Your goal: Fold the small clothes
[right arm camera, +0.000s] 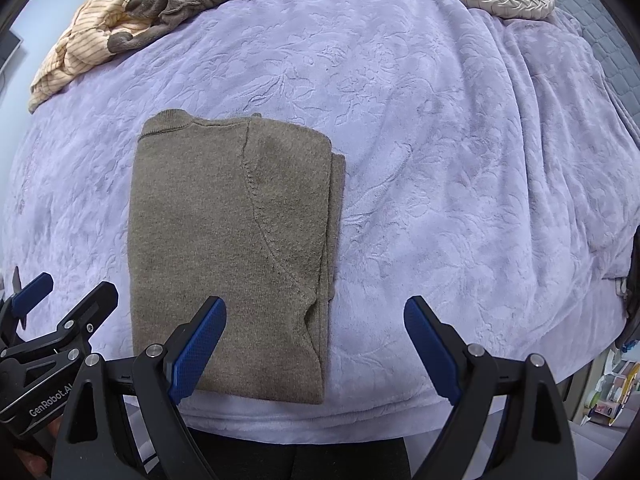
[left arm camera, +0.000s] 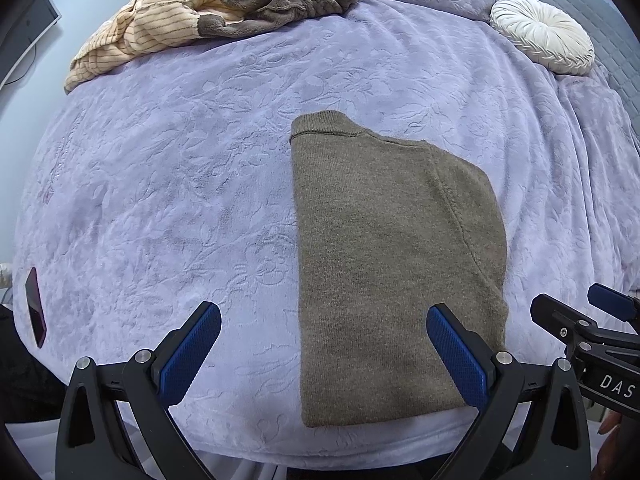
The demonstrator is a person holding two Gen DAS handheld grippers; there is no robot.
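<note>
An olive-brown knit sweater [left arm camera: 384, 264] lies folded lengthwise into a tall narrow shape on the lilac bedspread [left arm camera: 180, 184], collar at the far end and hem at the near bed edge. My left gripper [left arm camera: 324, 340] hangs open above the sweater's near left edge, nothing between its blue pads. In the right wrist view the same sweater [right arm camera: 224, 240] sits left of centre. My right gripper [right arm camera: 316, 334] stands open over its near right edge, holding nothing. Each gripper shows at the other view's side.
A heap of unfolded clothes, a striped cream piece [left arm camera: 152, 28] and a grey fleece piece [left arm camera: 272, 0], lies at the far left of the bed. A round white pleated cushion [left arm camera: 544, 36] rests at the far right. A dark phone-like object [left arm camera: 36, 308] lies near the left edge.
</note>
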